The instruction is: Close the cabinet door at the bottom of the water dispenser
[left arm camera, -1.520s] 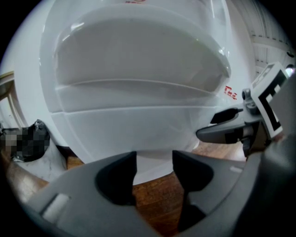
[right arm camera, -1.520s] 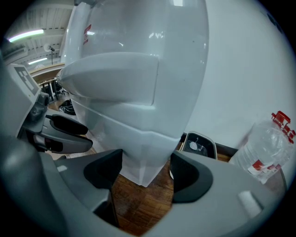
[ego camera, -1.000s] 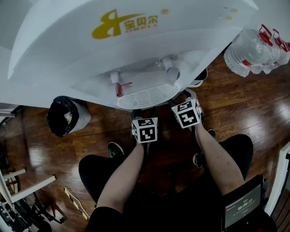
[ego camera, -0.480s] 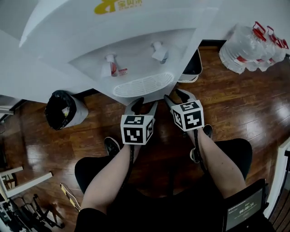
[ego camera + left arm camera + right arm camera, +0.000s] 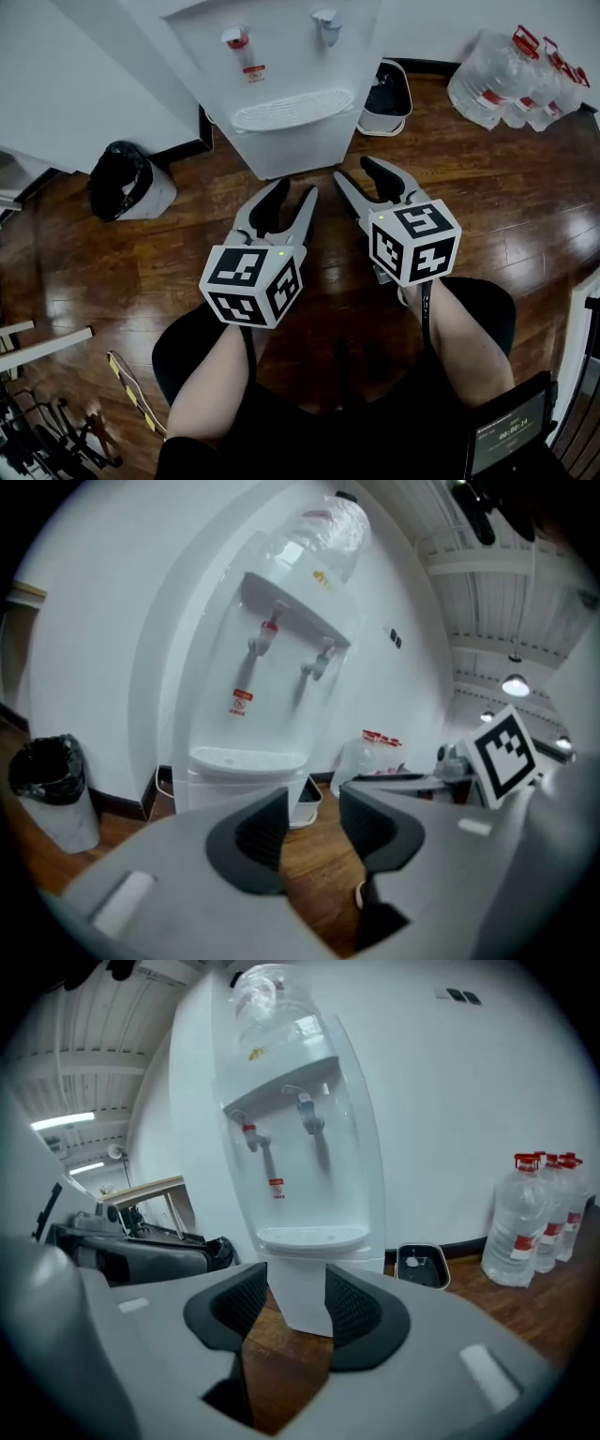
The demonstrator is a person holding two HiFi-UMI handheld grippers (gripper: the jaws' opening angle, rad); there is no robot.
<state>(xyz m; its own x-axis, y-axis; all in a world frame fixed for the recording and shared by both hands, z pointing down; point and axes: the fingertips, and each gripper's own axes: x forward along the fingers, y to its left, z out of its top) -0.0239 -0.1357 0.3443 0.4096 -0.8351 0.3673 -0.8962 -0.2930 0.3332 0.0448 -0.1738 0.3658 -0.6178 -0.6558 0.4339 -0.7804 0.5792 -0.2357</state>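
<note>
Narrowing yet released and empty, left claw (image 5: 314, 803) and right claw (image 5: 297, 1281) half-hide the water dispenser (image 5: 300, 1176) low down.

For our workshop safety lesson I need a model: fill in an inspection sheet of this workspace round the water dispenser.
Surface: dark brown wooden floor, glossy.
Job's things: white water dispenser; its lower cabinet front looks flush, no open door seen.
Clutter: white bin with black bag; small white rectangular bin; clear red-capped water bottles.
Grippers: left gripper and right gripper both empty, jaws apart, having just been closing.
Cables: thin black cable along the right forearm.
Surroundings: white wall; dark tablet screen by the person's right leg.
</note>
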